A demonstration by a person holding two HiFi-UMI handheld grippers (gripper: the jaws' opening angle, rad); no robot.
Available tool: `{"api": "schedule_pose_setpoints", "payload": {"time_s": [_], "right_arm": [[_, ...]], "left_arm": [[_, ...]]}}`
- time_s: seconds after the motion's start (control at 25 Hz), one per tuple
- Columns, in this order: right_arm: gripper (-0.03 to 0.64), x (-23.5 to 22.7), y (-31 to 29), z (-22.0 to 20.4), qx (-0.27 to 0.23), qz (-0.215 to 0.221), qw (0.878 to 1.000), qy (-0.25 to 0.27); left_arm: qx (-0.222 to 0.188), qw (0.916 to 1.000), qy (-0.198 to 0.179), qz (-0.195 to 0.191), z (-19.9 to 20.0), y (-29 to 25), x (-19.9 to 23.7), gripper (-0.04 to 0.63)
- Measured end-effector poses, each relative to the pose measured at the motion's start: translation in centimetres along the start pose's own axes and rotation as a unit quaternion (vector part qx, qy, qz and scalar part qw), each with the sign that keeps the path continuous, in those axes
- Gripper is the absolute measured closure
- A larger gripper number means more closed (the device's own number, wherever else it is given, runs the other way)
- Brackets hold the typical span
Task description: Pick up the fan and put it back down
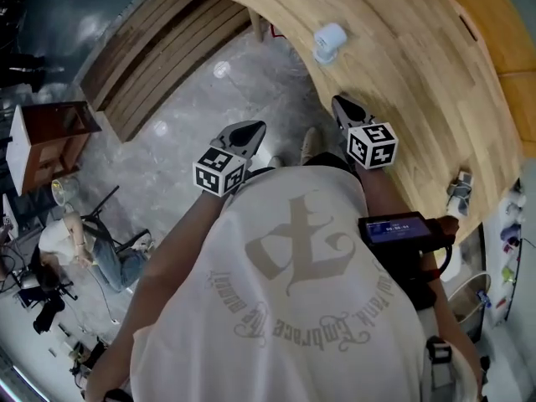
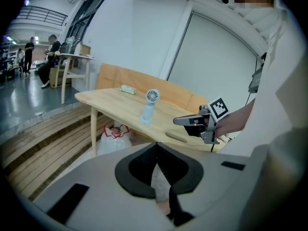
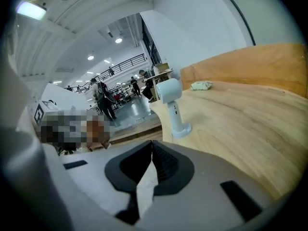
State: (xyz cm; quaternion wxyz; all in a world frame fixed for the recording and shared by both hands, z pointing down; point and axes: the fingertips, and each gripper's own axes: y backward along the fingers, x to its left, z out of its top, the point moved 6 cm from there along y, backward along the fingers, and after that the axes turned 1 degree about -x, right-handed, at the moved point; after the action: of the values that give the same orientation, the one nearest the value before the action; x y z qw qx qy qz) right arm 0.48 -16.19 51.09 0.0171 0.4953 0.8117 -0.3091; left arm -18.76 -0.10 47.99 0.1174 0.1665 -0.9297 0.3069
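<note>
Pale wood, smooth and clear-grained: tabletop [image 1: 402, 82], one long slab with a curved, rounded edge; a slim leg of the same wood shows beneath it.

Fan [image 3: 172, 107]: small, white matte plastic. It has a round head on a straight cylindrical stem and a flared disc foot. It stands upright on the tabletop near the curved edge, touched by nothing, ahead of both grippers and apart from them.

Right gripper [image 3: 151, 146]: grey-white moulded shell with dark ribbed fingers pressed together at the tips, nothing between them. It is at the tabletop's edge, pointed toward the fan, and carries a white cube with black square markers.

Left gripper [image 2: 155, 146]: same make. Its fingers are likewise pressed together and pinch nothing. It is held off the tabletop, over the floor, farther from the fan than the right one.

Crumpled wad [image 3: 201, 85]: pale green, soft, irregular, lying on the tabletop well beyond the fan.

Plastic bag [image 2: 114, 134]: translucent, wrinkled, with red print, under the tabletop.

Floor [image 1: 251, 90]: grey, glossy, mottled like stone.

Slatted platform [image 1: 159, 48]: brown boards laid parallel, beside the floor.
</note>
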Motion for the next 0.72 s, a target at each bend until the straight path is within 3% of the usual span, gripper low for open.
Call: {"api": "schedule_pose_setpoints", "payload": {"time_s": [0.52, 0.72], "right_arm": [[0.593, -4.8, -5.9, 2.8, 0.026, -0.014, 0.999, 0.044], [0.501, -6.2, -7.8, 3.3, 0.037, -0.014, 0.998, 0.050]], "left_arm": [[-0.021, 0.9945, 0.058, 0.084, -0.8, 1.3, 2.1, 0.584], [-0.025, 0.9912, 0.072, 0.108, -1.1, 1.6, 2.2, 0.584]]}}
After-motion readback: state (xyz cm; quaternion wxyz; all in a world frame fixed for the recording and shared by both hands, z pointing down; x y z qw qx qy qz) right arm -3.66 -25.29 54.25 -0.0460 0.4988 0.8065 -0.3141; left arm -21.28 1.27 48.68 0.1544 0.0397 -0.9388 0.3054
